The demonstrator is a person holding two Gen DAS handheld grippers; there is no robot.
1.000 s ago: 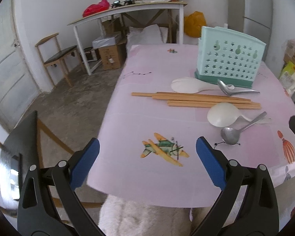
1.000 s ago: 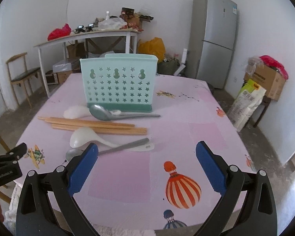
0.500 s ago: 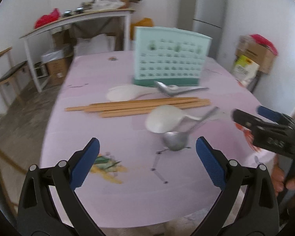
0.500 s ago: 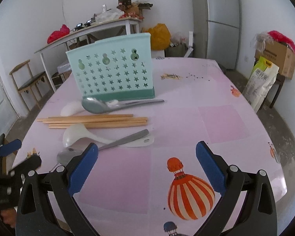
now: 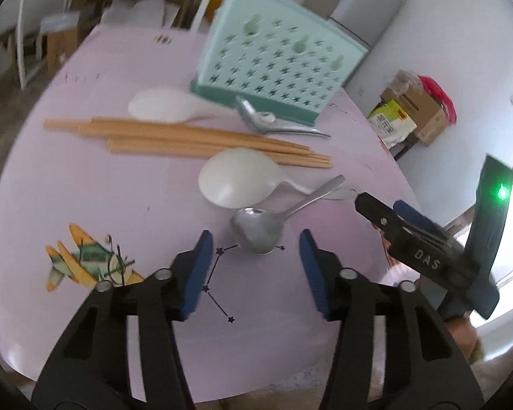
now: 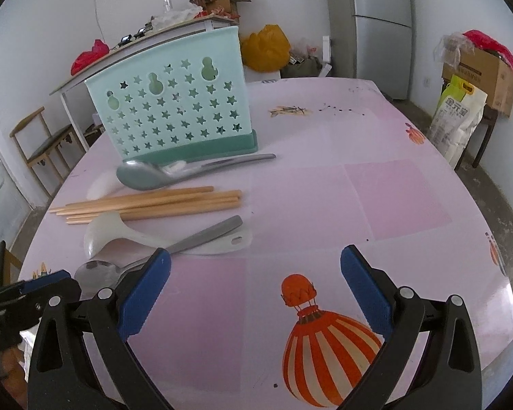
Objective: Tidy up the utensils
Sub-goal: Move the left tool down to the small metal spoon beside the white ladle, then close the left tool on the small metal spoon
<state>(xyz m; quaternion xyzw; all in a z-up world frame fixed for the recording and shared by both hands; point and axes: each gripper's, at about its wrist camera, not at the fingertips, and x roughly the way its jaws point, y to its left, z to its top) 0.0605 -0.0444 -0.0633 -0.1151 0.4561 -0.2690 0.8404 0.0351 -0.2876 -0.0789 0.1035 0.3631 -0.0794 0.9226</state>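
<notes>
The left gripper is hovering, fingers apart, over the near metal spoon; the right gripper is also gaping wide.

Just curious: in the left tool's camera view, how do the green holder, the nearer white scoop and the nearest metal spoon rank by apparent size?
1. Green holder, clearly largest.
2. White scoop.
3. Metal spoon, smallest, though nearest the camera.

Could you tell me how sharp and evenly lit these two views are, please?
Left wrist: smeared by motion, most at the holder and far rim, while the steel spoon reads fairly well; bright window glare at the right edge. Right wrist: crisp and evenly lit, holder stars clear; both bend with fisheye distortion.
</notes>
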